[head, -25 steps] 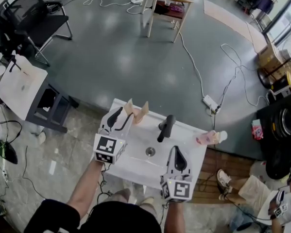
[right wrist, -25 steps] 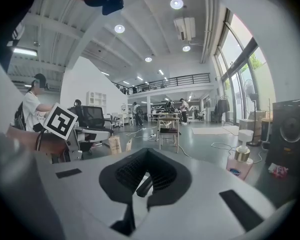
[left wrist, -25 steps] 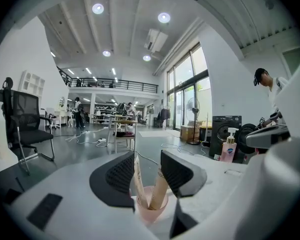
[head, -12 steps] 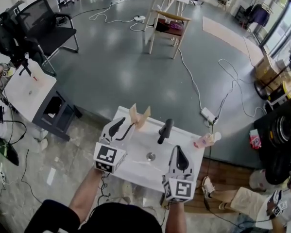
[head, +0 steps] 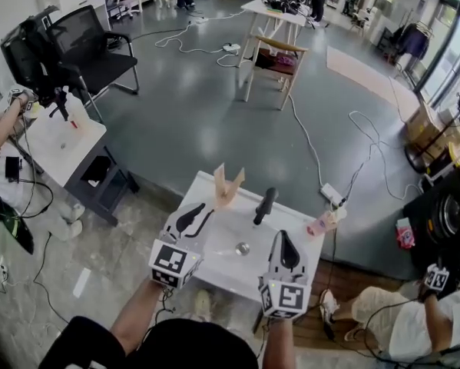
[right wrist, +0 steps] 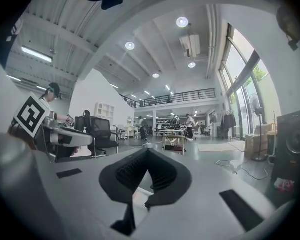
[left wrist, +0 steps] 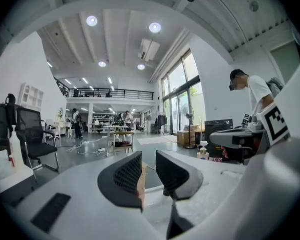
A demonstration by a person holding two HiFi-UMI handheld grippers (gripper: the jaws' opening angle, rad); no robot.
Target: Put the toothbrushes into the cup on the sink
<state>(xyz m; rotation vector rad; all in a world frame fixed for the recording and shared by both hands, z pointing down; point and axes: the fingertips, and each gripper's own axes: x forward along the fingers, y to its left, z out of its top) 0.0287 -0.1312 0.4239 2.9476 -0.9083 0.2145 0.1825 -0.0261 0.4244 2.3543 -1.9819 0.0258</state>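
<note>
The two tan toothbrushes (head: 228, 184), splayed at the sink's (head: 295, 223) far left edge just beyond the left gripper (head: 200, 218), look light, stiff and slim, best pinched mid-handle; that gripper's half-open jaws are closing on nothing yet, while the right gripper (head: 284, 246) is closed and empty.

- Left tongs (left wrist: 148, 171): jaws closing, pads apart, nothing pressed between them.
- Right tongs (right wrist: 148, 173): jaws fully together, empty.
- Both held out forward, side by side, left slightly ahead.
- Left forearm (head: 134, 314) bare, angled inward; right forearm (head: 276, 349) near straight.
</note>
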